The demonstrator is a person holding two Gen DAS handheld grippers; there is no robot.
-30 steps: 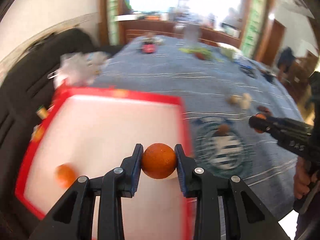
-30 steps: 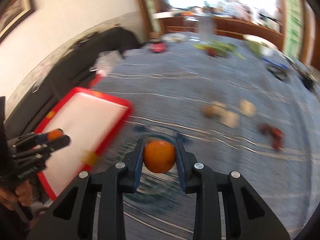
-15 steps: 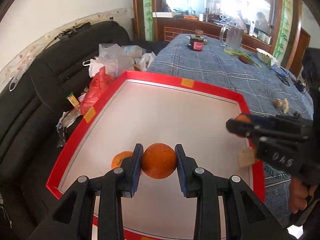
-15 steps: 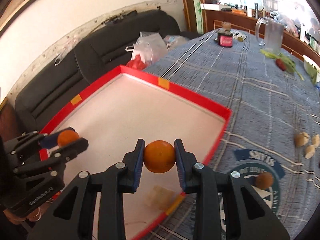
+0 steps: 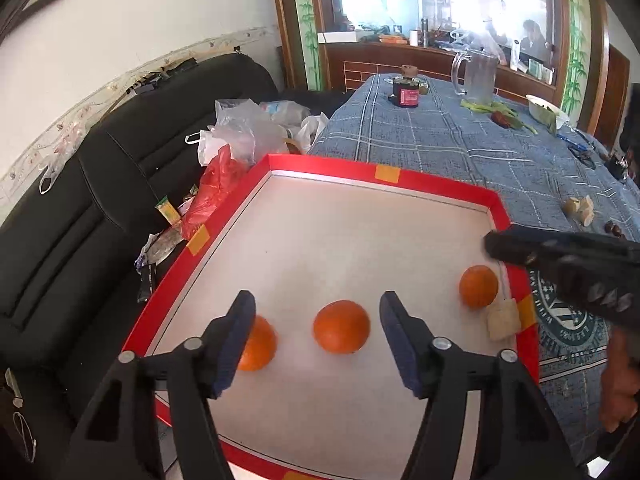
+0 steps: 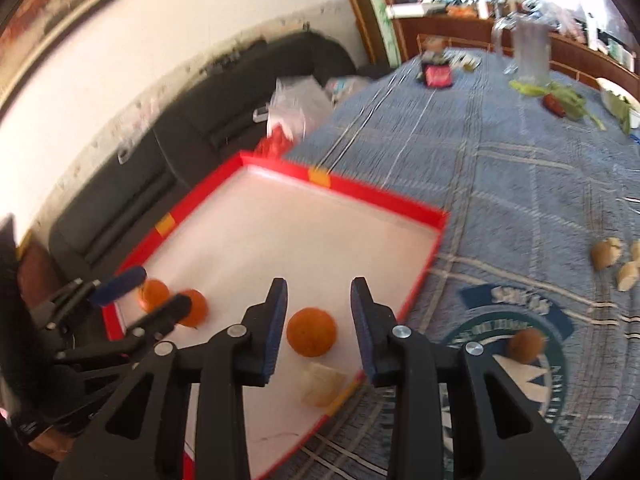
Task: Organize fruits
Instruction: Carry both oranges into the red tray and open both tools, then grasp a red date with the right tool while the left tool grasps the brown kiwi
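Note:
Three oranges lie on the white floor of the red-rimmed tray (image 5: 440, 185). In the left wrist view the middle orange (image 5: 341, 327) rests under my open left gripper (image 5: 317, 301), touching neither pad. Another orange (image 5: 258, 345) sits just left of it, partly behind the left finger. The third orange (image 5: 478, 286) lies near the tray's right rim, under the right gripper's fingers (image 5: 520, 246). In the right wrist view that orange (image 6: 311, 337) sits below my open right gripper (image 6: 319, 286). The other two oranges (image 6: 195, 307) lie by the left gripper (image 6: 162, 288).
A beige chunk (image 5: 503, 317) sits in the tray's near right corner. On the blue checked tablecloth (image 6: 520, 184) are a brown round fruit (image 6: 525, 345), pale pieces (image 6: 606, 254), a glass pitcher (image 5: 478, 76) and a jar (image 5: 405, 92). A black sofa (image 5: 80, 208) with plastic bags (image 5: 240, 132) borders the tray.
Both grippers came over the tray, opened and let go of their oranges. The two oranges now rest on the tray floor beside the one that lay there before.

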